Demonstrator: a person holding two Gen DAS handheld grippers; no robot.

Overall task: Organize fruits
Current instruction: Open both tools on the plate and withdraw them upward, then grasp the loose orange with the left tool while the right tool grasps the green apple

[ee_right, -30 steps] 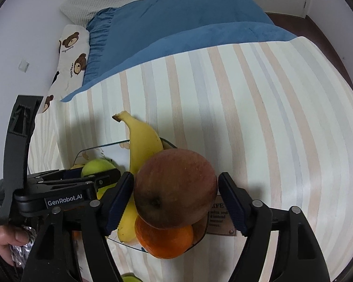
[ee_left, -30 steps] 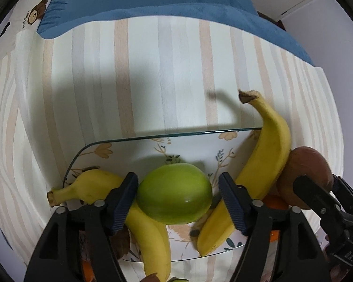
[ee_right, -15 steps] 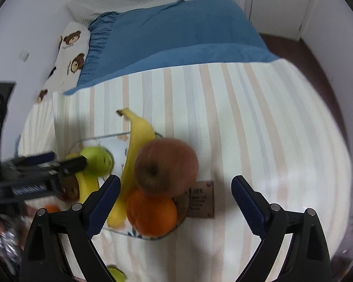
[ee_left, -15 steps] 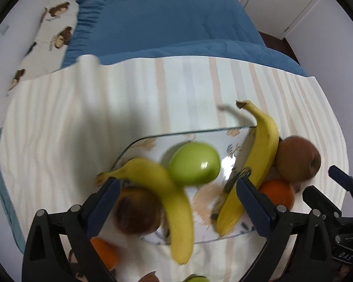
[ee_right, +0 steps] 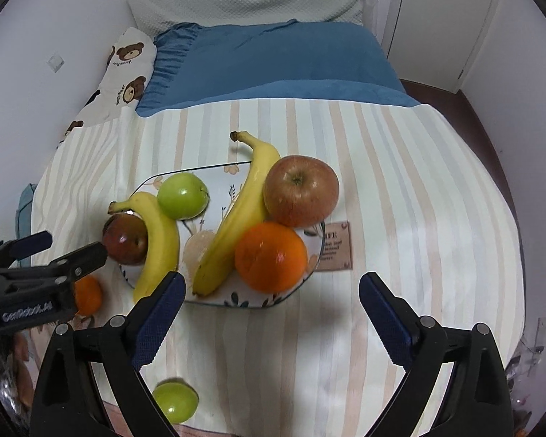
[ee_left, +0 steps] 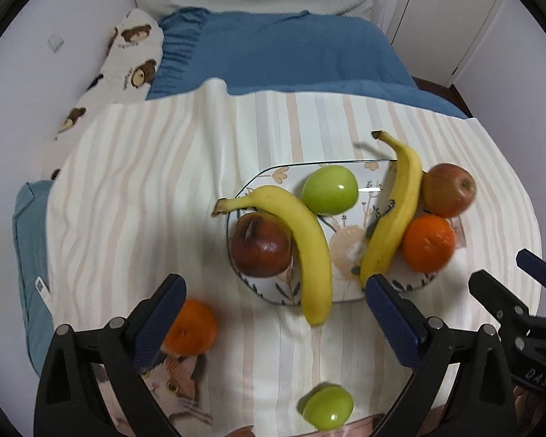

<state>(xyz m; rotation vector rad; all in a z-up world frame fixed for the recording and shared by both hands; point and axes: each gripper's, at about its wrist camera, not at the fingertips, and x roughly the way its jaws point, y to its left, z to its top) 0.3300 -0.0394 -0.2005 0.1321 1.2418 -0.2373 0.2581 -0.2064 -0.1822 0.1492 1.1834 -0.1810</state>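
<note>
1. A floral-printed plate (ee_left: 373, 165) is seen on a striped cloth (ee_left: 145, 189) spread over a bed, with a blue blanket (ee_left: 284, 51) and a bear-print pillow (ee_left: 134, 54) beyond it.
2. On the plate, a green apple (ee_left: 329, 189) is set near the far rim, between two bananas.
3. The left banana (ee_left: 302, 240) is laid across a dark red apple (ee_left: 260, 245), with its tip hanging past the near rim of the plate.
4. The right banana (ee_left: 395, 207) is leaned along the right side of the plate, its stem pointing away over the far rim.
5. A red-yellow apple (ee_right: 301, 190) is touched by the right banana and sits just behind an orange (ee_right: 270, 256); both are seen at the right edge of the plate, and it cannot be told whether the apple rests fully on it.
6. Off the plate, a second orange (ee_left: 189, 327) is found on the cloth near the left, and a second green apple (ee_left: 327, 407) near the front edge of the cloth.
7. A small printed label (ee_right: 333, 245) is seen on the cloth just right of the plate.
8. The left gripper (ee_left: 273, 313) is held above the near side of the plate with its jaws spread wide, having just been opening; nothing is pinched between them.
9. The right gripper (ee_right: 271, 307) is likewise spread wide after just opening, and nothing is gripped; the orange and right banana are seen beyond its fingertips.
</note>
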